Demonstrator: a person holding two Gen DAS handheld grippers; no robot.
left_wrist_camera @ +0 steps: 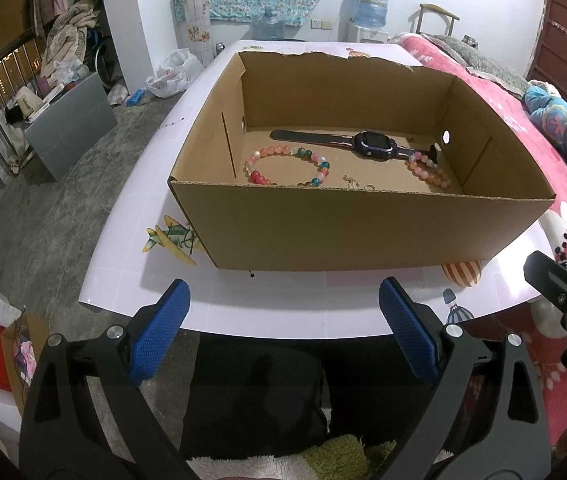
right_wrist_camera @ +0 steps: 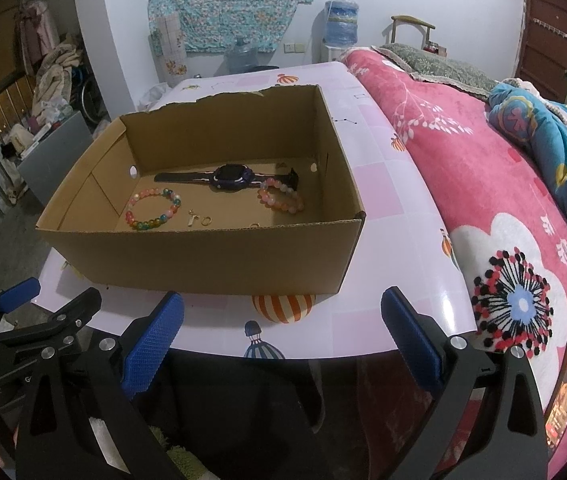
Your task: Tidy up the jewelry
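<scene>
Cardboard box (left_wrist_camera: 363,232): we see it open-topped on the pale patterned table (left_wrist_camera: 267,312), its far rim torn, with all the jewelry lying on its floor.

Bed (right_wrist_camera: 463,168): a pink flowered cover runs along the right side of the table, well apart from the work.

Left gripper (left_wrist_camera: 283,320): we hold it low at the near edge of the table, aimed at the box's near wall; its blue-padded jaws stand wide apart with nothing between them.

Right gripper (right_wrist_camera: 283,320): it hangs level with the other, just to its right and equally near; its jaws are also spread wide and hold nothing.

Watch (left_wrist_camera: 373,145): a dark one lies flat across the far part of the box floor, strap stretched left and right.

Multicoloured bead bracelet (left_wrist_camera: 287,166): it sits left of centre, just near of the watch strap.

Pink bead bracelet (left_wrist_camera: 429,172): it lies at the right, close against the watch's right strap end; we cannot tell whether they touch.

Small gold pieces (right_wrist_camera: 199,220): a tiny charm and a ring or two lie by the near wall, too small for us to name surely.

Step in hand: we judge nothing is being carried, so this is either a pause before a pick or the close of the task.

Next move: if more sorting is wanted, we must lift a gripper over the near wall and come down steeply on one piece.
</scene>
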